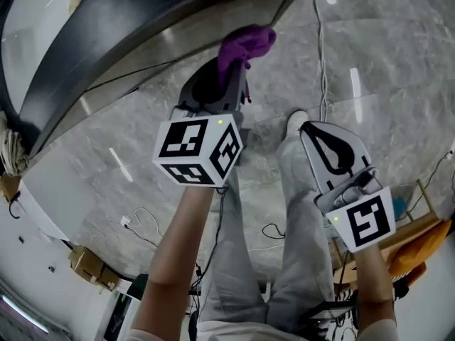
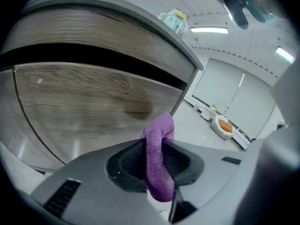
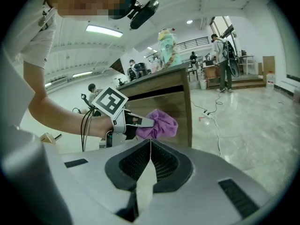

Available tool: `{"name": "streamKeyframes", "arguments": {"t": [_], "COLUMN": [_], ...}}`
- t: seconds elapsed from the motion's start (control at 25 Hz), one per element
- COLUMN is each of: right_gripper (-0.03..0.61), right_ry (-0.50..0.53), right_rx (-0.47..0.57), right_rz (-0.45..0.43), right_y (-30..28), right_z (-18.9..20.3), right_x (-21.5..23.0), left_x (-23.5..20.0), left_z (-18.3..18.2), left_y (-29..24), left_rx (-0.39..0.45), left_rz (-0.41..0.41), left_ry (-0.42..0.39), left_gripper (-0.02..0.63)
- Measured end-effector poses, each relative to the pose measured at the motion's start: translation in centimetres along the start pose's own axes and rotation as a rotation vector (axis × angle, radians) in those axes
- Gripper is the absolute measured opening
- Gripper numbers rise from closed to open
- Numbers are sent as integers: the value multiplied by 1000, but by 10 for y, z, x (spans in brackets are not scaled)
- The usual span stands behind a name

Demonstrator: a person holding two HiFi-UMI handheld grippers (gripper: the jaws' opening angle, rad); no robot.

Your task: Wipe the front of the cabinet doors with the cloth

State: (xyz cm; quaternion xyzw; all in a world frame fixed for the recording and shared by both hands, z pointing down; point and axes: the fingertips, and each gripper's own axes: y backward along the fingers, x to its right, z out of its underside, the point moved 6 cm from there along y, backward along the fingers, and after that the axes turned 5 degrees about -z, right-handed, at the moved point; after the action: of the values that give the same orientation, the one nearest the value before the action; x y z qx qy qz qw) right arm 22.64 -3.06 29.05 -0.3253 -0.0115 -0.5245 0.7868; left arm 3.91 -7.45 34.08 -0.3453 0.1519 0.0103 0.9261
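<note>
My left gripper (image 1: 231, 73) is shut on a purple cloth (image 1: 246, 43), which bunches out past the jaw tips. In the left gripper view the cloth (image 2: 158, 149) sits squeezed between the jaws, its tip close to the wood-grain cabinet door (image 2: 84, 102) near the door's right edge. Whether it touches the door I cannot tell. My right gripper (image 1: 307, 128) hangs lower to the right over the floor, shut on nothing, well away from the cabinet (image 1: 142, 41). The right gripper view looks past its closed jaws (image 3: 150, 143) at the cloth (image 3: 163, 124) and the cabinet's end (image 3: 171, 95).
A cup (image 2: 175, 20) stands on the cabinet top. Cables (image 1: 323, 62) trail over the marble floor (image 1: 384, 55). My legs (image 1: 284, 233) are below the grippers. Cardboard boxes (image 1: 89, 265) lie at the lower left, and people (image 3: 221, 62) stand far off.
</note>
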Motion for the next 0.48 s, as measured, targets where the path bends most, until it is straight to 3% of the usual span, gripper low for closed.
{"name": "streamKeyframes", "arguments": {"t": [0.24,0.48], "right_gripper": [28,27], "right_ry": [-81,-81], "right_rx": [13,-24], "right_rz": [54,26], "right_y": [35,35], "right_z": [32,55], "right_x": [44,47], "left_x": [34,10], "left_z": [6,8], "left_y": [-57,-72], "left_rx": [-18,-11], "left_rz": [0,-76], "left_ry": [58,114], "left_gripper": [89,89]}}
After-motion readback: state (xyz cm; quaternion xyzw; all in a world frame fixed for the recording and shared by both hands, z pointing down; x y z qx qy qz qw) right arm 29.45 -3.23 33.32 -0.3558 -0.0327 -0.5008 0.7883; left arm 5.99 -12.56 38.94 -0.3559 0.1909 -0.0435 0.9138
